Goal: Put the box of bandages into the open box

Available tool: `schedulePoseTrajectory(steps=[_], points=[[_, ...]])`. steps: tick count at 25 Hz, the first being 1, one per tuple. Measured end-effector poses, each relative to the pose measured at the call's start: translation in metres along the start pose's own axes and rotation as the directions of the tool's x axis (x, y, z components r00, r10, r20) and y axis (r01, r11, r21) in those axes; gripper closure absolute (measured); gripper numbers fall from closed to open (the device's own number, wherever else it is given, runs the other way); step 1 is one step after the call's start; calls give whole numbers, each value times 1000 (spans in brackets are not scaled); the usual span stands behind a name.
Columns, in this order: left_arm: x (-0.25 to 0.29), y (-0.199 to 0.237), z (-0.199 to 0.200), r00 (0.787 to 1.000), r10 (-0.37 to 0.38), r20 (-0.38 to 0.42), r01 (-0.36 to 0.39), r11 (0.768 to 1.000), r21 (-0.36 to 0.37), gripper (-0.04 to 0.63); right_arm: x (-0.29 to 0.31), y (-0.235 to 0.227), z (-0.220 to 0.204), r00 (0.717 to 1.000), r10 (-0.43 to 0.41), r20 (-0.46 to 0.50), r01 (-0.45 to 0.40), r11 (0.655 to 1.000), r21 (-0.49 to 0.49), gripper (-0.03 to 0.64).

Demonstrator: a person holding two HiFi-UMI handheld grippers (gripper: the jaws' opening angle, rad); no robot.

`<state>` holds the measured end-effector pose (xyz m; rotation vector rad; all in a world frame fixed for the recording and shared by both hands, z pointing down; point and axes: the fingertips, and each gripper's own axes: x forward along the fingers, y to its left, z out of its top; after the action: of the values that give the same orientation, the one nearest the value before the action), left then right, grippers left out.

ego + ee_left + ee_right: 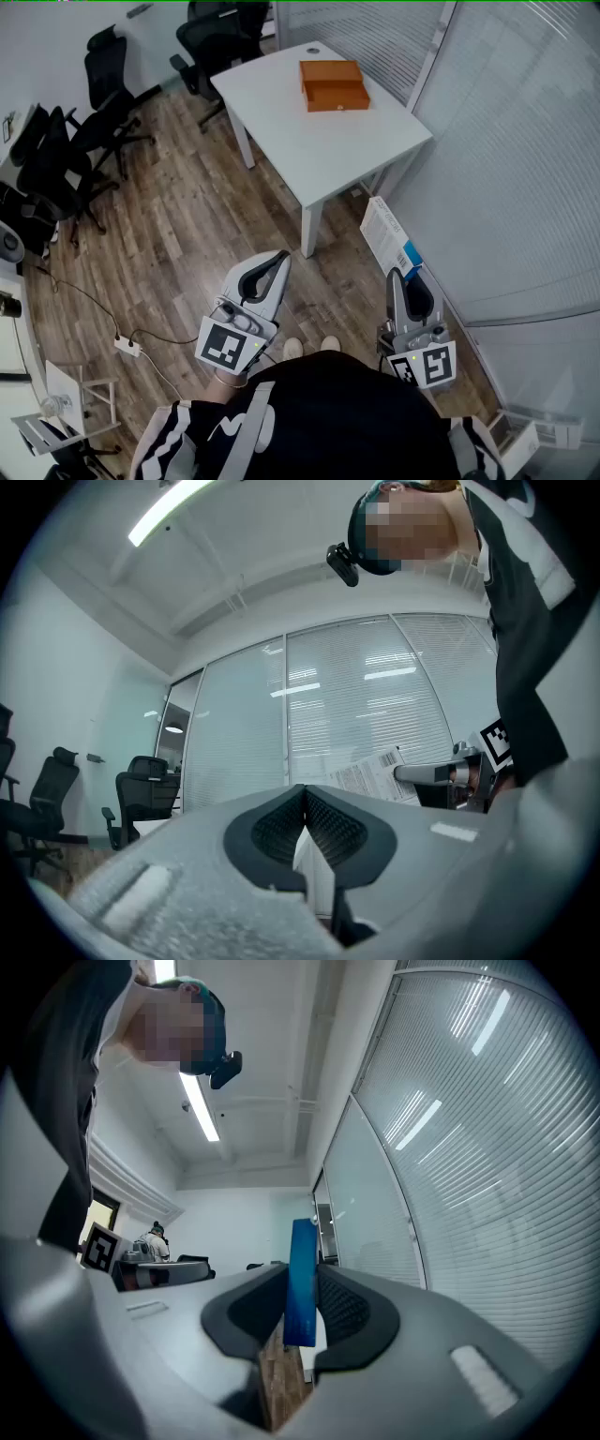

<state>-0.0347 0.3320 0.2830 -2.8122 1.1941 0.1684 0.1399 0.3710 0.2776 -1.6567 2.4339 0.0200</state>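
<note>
Box of bandages point(382, 232) is clamped at one end by right hand-held gripper point(405, 279) (left hand-held gripper point(277, 261) closed, empty), so swing/slip is risked w/ fast carry to open box point(334, 86).

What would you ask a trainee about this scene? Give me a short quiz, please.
1. True or false: the left gripper holds the box of bandages.
2. Where does the orange open box stand? A on the floor; B on the white table; C on a chair.
3. What is clamped between the fingers of the right gripper?
Key: 1 false, its fingers are shut on nothing. 2 B. 3 the box of bandages.
</note>
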Motion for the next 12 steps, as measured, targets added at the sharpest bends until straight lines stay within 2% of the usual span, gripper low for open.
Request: schedulePoseTrajectory(steps=[12], points=[[-5,-1,3,1000,-6,7,6,1000,-8,595,-1,5,-2,1000,5,-3,-5,1000,-5,534]])
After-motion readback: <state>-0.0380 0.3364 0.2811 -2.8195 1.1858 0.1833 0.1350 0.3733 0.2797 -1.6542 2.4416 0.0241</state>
